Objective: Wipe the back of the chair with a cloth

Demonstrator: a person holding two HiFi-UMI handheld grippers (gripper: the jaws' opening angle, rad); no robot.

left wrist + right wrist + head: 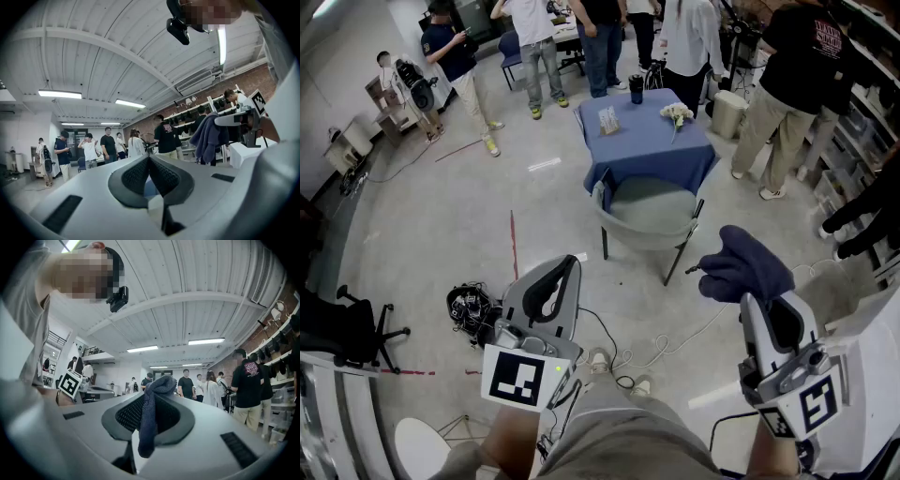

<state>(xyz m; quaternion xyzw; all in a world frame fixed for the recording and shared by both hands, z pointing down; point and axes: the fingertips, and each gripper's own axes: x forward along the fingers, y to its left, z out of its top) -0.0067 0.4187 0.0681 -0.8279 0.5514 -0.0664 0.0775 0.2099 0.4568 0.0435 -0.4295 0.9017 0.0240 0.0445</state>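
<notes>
we are at the approach step: the right gripper (757,298) is clamping the dark blue cloth (744,265), well apart from the grey chair (649,214), whose back is facing us. the left gripper (565,272) is hanging closed and empty. next, we are judging, the cloth needs carrying forward and down onto the backrest. from above, the backrest's outer face is hardly showing, and we are not making out the chair in either gripper view.

Cloth (746,265) — dark blue, soft napped fabric, matt, falling in thick folds. Right gripper (757,306) and left gripper (565,272): grey shells of smooth matt plastic; pads (126,414) black, finely dimpled, rubbery look. Chair (649,208): grey-green shell, smooth, plastic-looking, faint sheen; legs (682,255) thin dark metal. Behind the chair, tablecloth (642,141) — blue woven fabric, matt, draped. Floor (441,244) around the chair: grey concrete, smooth, lightly glossy.
</notes>
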